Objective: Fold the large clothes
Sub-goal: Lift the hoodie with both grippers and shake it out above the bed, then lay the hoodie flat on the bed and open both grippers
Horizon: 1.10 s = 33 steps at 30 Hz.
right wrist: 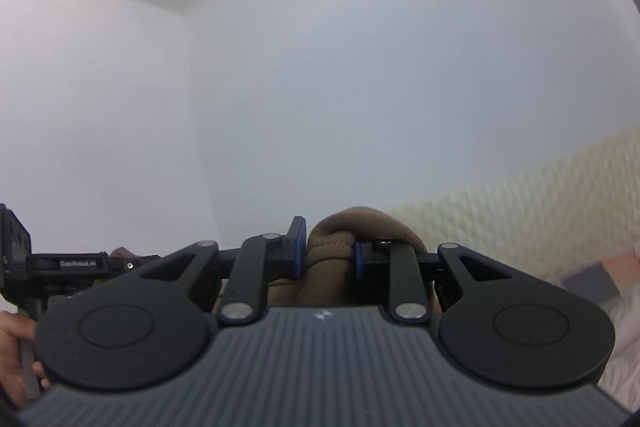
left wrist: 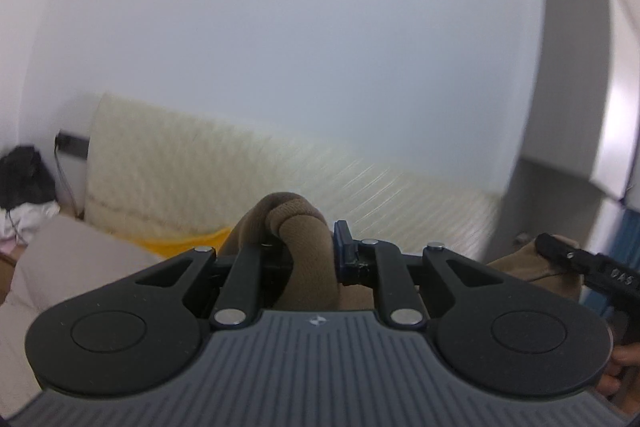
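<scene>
A brown knitted garment (left wrist: 308, 247) is bunched between the fingers of my left gripper (left wrist: 310, 247), which is shut on a thick rolled edge of it. More of the brown cloth shows at the right (left wrist: 520, 263), where the other gripper (left wrist: 576, 259) reaches in. In the right wrist view, my right gripper (right wrist: 330, 251) is shut on another bunched fold of the brown garment (right wrist: 332, 263). The left gripper (right wrist: 80, 265) and a hand (right wrist: 12, 347) show at the left edge. Both grippers point roughly level at a white wall. The hanging part of the garment is hidden below the grippers.
A cream quilted headboard (left wrist: 240, 171) runs along the wall, with a beige pillow (left wrist: 72, 259) and a yellow cloth (left wrist: 188, 241) in front of it. A dark bag (left wrist: 24, 175) sits at far left. A grey cabinet (left wrist: 580, 87) stands at the right.
</scene>
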### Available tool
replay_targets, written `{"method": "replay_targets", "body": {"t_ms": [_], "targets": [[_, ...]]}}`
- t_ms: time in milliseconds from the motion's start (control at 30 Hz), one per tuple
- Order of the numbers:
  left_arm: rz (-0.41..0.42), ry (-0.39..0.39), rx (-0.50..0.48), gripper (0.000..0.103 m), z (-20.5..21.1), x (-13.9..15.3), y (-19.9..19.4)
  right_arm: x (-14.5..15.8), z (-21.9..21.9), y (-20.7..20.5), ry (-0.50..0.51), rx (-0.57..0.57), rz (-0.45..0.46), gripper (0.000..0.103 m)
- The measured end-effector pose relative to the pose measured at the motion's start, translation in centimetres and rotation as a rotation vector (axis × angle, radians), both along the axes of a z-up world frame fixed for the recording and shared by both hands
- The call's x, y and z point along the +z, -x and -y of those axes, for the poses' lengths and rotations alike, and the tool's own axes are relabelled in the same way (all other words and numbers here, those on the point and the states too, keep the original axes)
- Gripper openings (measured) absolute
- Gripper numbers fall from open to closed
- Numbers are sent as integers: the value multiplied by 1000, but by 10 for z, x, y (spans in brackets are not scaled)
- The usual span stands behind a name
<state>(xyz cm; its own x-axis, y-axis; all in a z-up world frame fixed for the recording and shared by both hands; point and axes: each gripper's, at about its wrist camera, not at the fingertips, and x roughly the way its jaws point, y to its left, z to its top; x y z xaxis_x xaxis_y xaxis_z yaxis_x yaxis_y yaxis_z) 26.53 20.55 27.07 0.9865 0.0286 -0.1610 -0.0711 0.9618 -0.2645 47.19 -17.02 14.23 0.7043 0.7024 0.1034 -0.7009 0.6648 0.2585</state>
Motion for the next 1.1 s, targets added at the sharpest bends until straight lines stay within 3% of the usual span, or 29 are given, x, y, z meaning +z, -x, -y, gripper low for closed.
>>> {"method": "replay_targets", "body": {"t_ms": [167, 333, 400, 500, 533, 633, 733, 967, 1000, 1067, 1100], "targets": [[-100, 30, 31, 19, -38, -106, -127, -96, -56, -132, 45, -45, -110, 26], [-284, 79, 35, 19, -87, -241, -261, -202, -117, -275, 106, -91, -272, 26], [-339, 88, 39, 19, -98, -304, -307, -247, -136, -292, 132, -93, -328, 26], [-391, 110, 37, 19, -119, -375, -360, -291, -167, -287, 186, -107, -381, 26], [-395, 100, 41, 19, -120, -395, -371, -308, -173, -305, 202, -114, -397, 26], [-439, 77, 60, 19, -126, -427, -393, -315, -184, -325, 214, -119, -417, 26], [-490, 101, 79, 19, -133, -452, -422, -326, -194, -335, 241, -129, -427, 26], [-533, 157, 69, 22, -146, -453, -439, -327, -202, -338, 269, -138, -464, 26], [-541, 157, 62, 28, -144, -451, -440, -325, -201, -338, 271, -137, -479, 27], [-553, 178, 26, 53, -138, -438, -426, -319, -200, -337, 271, -133, -516, 28], [-553, 207, 4, 73, -135, -435, -421, -314, -200, -336, 274, -132, -532, 29]]}}
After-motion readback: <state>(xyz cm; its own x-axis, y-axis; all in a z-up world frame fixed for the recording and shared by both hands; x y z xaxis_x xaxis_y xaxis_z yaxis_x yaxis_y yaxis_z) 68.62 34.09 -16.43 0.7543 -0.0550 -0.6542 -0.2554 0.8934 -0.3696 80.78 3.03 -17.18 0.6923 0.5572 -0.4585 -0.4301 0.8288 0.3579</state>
